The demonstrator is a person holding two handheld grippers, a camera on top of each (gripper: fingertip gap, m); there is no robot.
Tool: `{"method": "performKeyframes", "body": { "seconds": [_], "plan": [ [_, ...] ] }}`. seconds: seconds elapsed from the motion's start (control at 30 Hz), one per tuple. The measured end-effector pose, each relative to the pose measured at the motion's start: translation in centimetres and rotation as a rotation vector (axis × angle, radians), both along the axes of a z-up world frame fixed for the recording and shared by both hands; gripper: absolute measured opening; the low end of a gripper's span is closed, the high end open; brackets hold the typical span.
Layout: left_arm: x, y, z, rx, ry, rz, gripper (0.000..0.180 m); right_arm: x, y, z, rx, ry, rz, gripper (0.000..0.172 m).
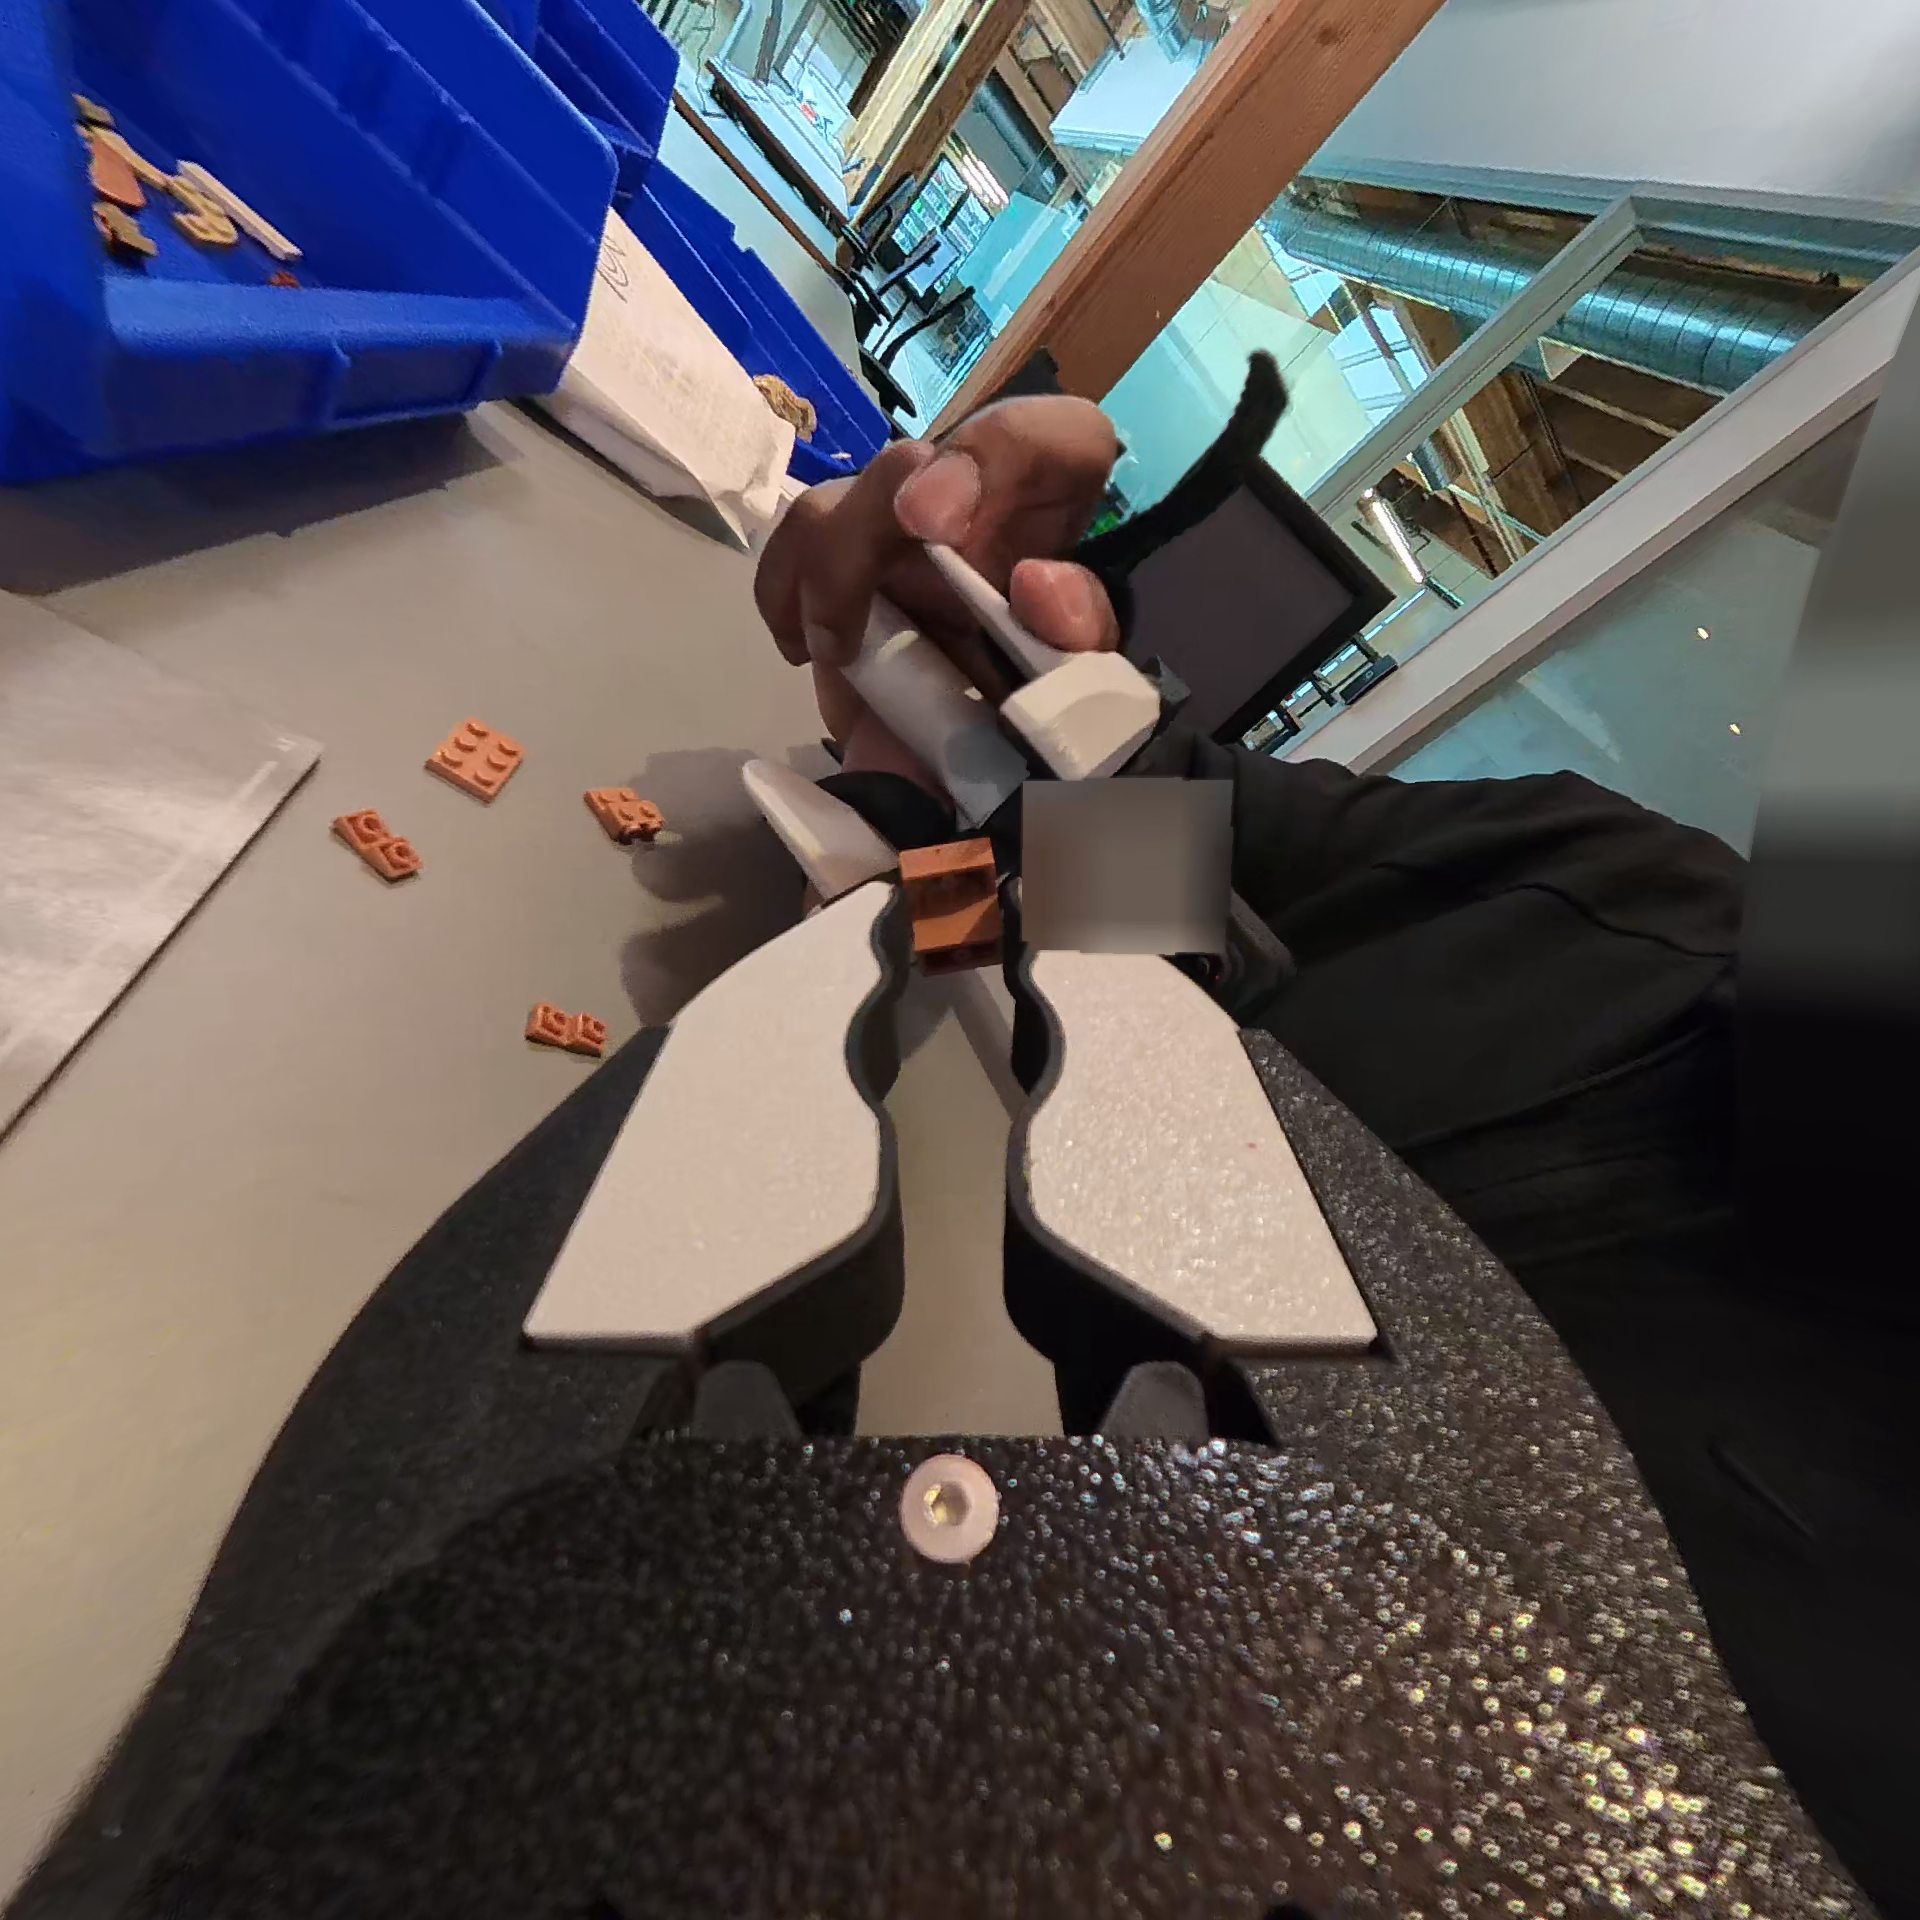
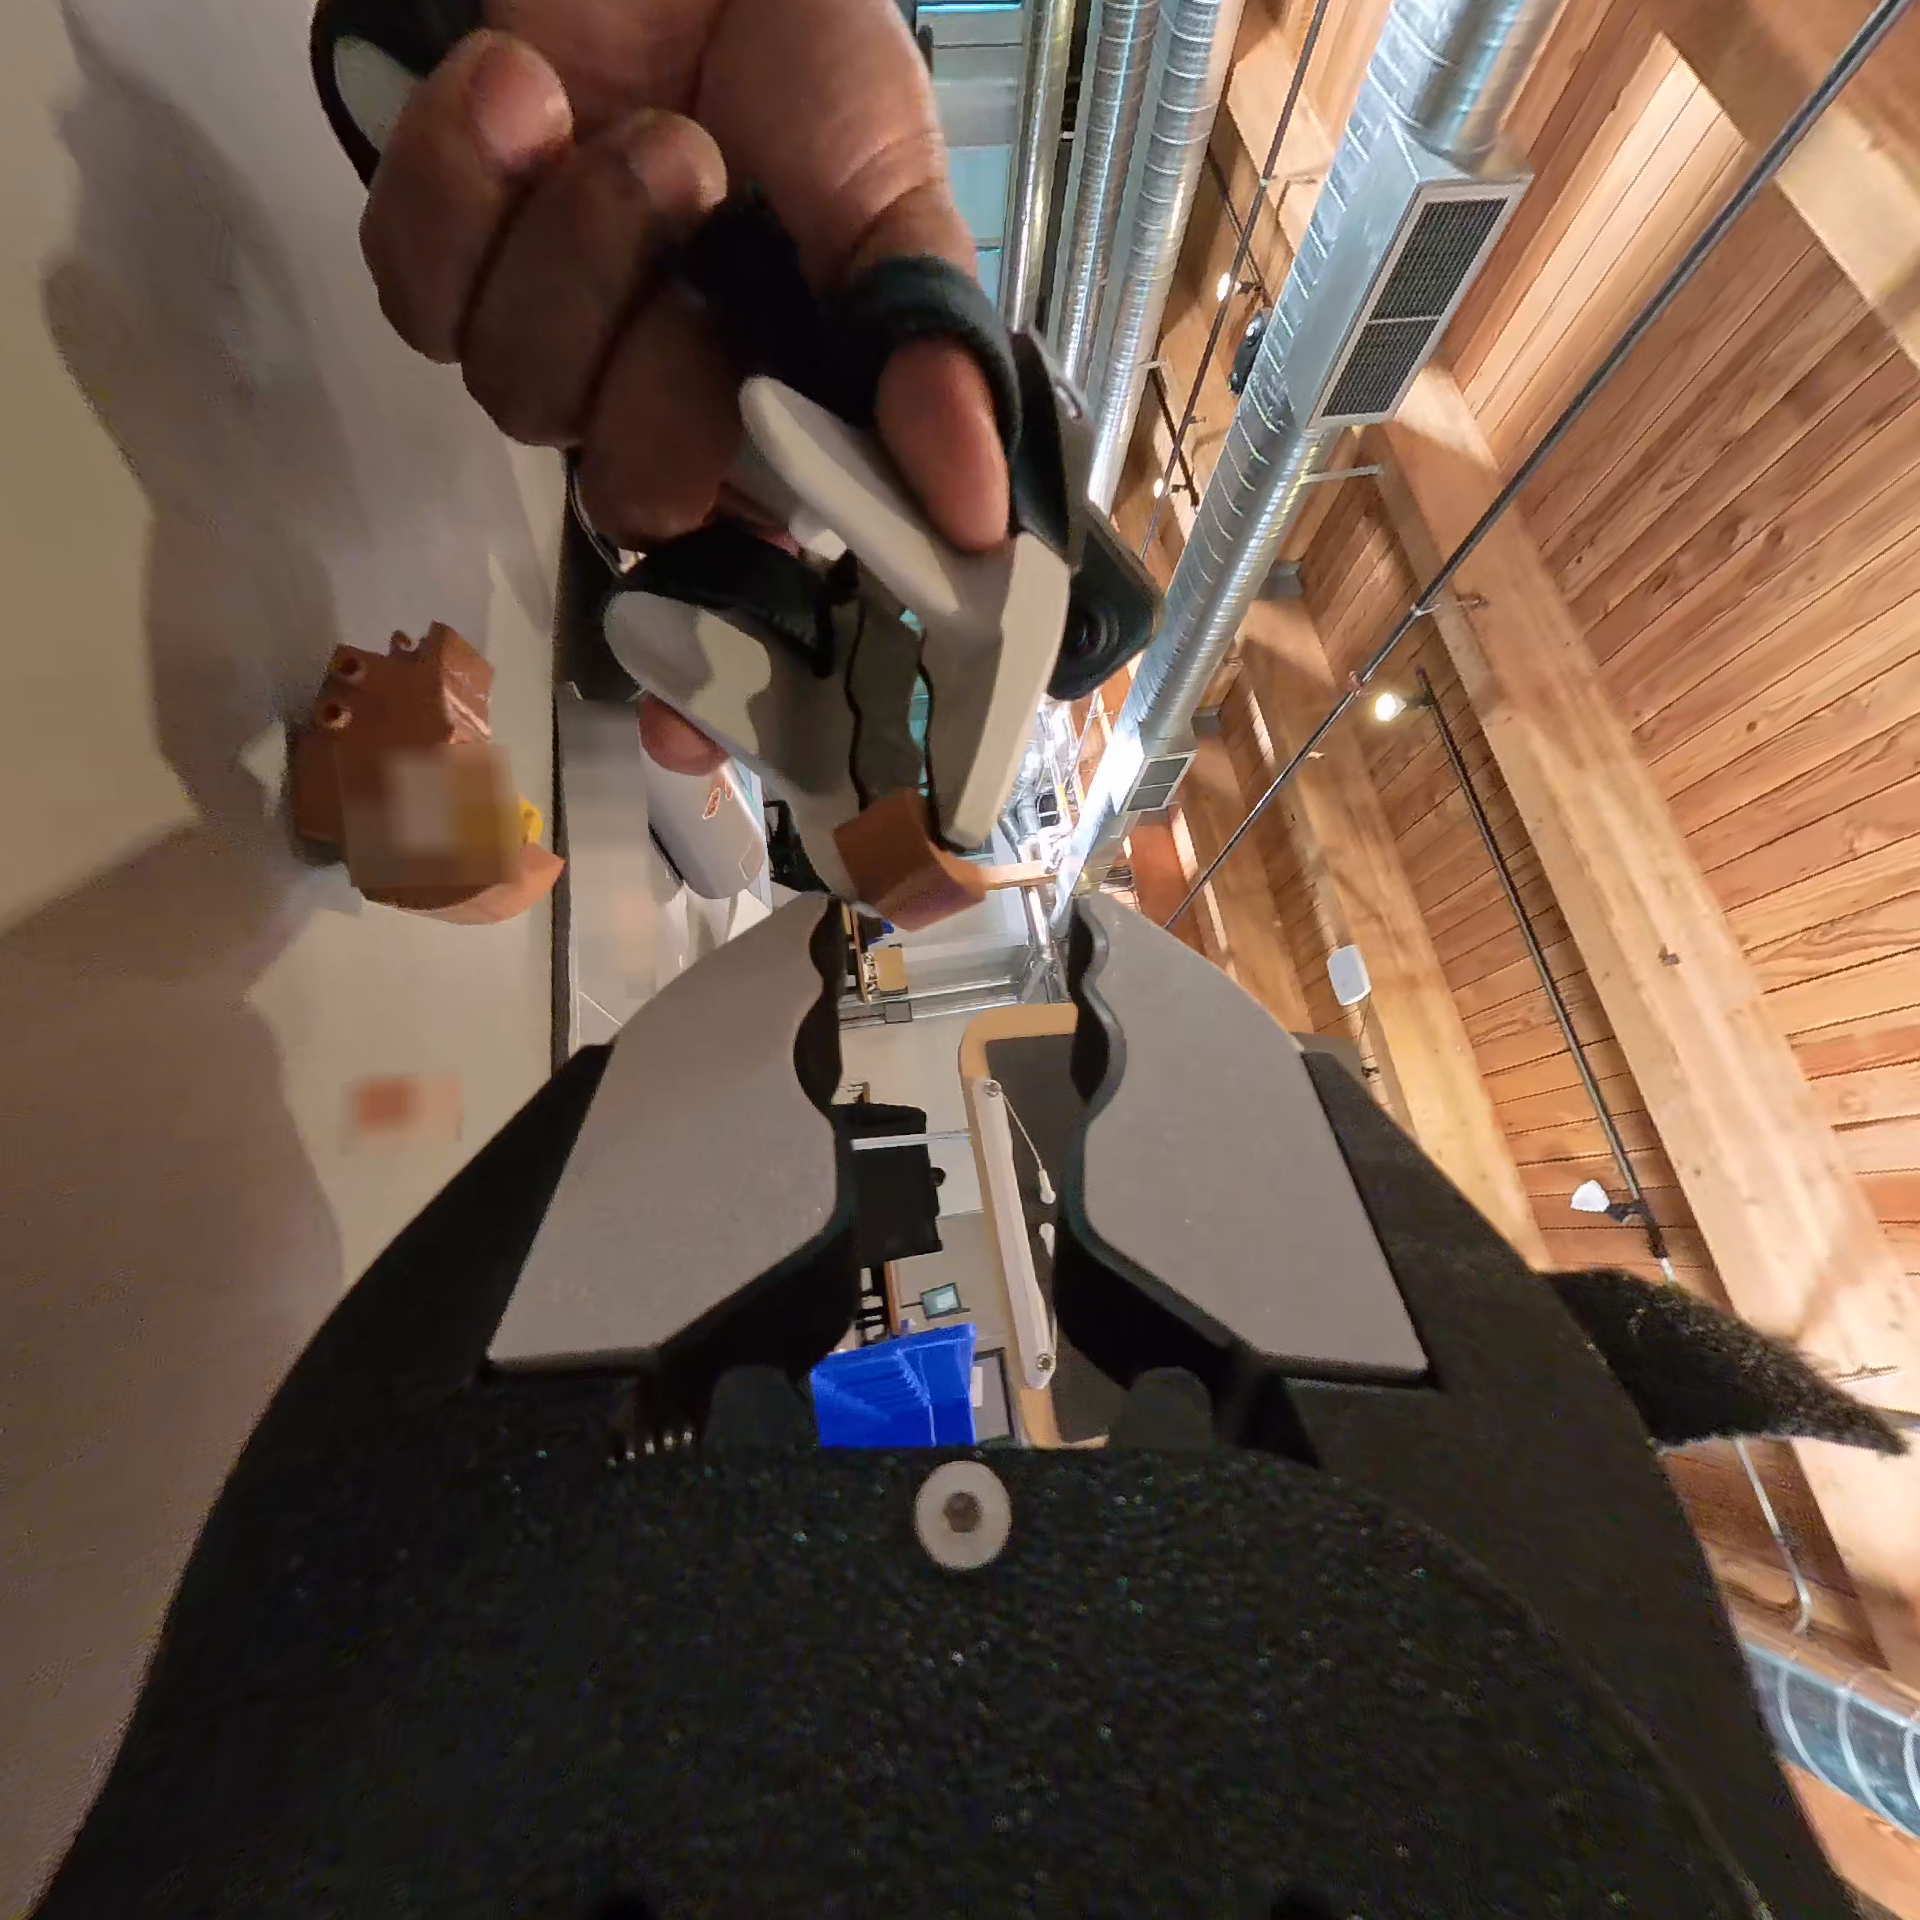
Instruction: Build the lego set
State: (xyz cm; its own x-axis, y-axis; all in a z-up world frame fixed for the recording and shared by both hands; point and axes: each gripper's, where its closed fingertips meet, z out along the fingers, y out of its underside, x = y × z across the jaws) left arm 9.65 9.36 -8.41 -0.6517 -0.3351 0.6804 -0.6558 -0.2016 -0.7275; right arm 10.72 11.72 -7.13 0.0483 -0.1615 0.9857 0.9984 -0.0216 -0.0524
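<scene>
The left gripper [image 1: 954, 914] has its jaws drawn narrow around a small brown toy brick [image 1: 954, 909], with both dark pads pressed against the brick's sides and the brick lifted clear of the grey table [image 1: 312, 1091]. The right wrist view shows the same brick [image 2: 902, 858] pinched at the tips of the left gripper, just beyond the right gripper [image 2: 951, 930], whose jaws stand apart with nothing between them; the brick lies ahead of its fingertips and touches neither pad. In the left wrist view the right gripper sits just behind the brick, partly covered by a blurred patch, and a hand [image 1: 935, 540] grips its white handle. On the table to the left of the left gripper lie four small orange plates: a two-stud plate [image 1: 566, 1029] nearest, another two-stud plate [image 1: 377, 844] farther out, a small clipped plate [image 1: 623, 814] near the shadow of the hand, and a four-stud square plate [image 1: 475, 758] beyond them. A pale grey sheet [image 1: 114, 810] lies flat at the left edge. Farther back stands a blue bin [image 1: 343, 312] holding several tan and orange pieces [image 1: 177, 192], with a white paper sheet [image 1: 675, 395] beside it; its print is too blurred to read. In the right wrist view a brown built toy model [image 2: 416, 769] rests on the table, partly blurred over. No brand mark or legible writing shows anywhere.
</scene>
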Motion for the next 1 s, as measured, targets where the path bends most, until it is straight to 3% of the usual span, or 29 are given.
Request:
{"method": "performKeyframes", "body": {
  "seconds": [0.53, 0.87, 1.0],
  "plan": [
    [0.9, 0.3, 0.7, 0.014, -0.01, 0.1, 0.017, 0.9, -0.2, 0.1, -0.013, -0.08, -0.127, 0.015],
    [1.6, 0.7, 0.9, 0.037, -0.051, 0.153, 0.016, 0.9, -0.2, -0.6, -0.067, -0.037, -0.143, 0.014],
    [2.1, 1.7, 0.9, 0.208, -0.184, 0.219, 0.017, 1.6, 0.0, -1.6, -0.146, 0.067, -0.163, 0.014]
  ]
}}
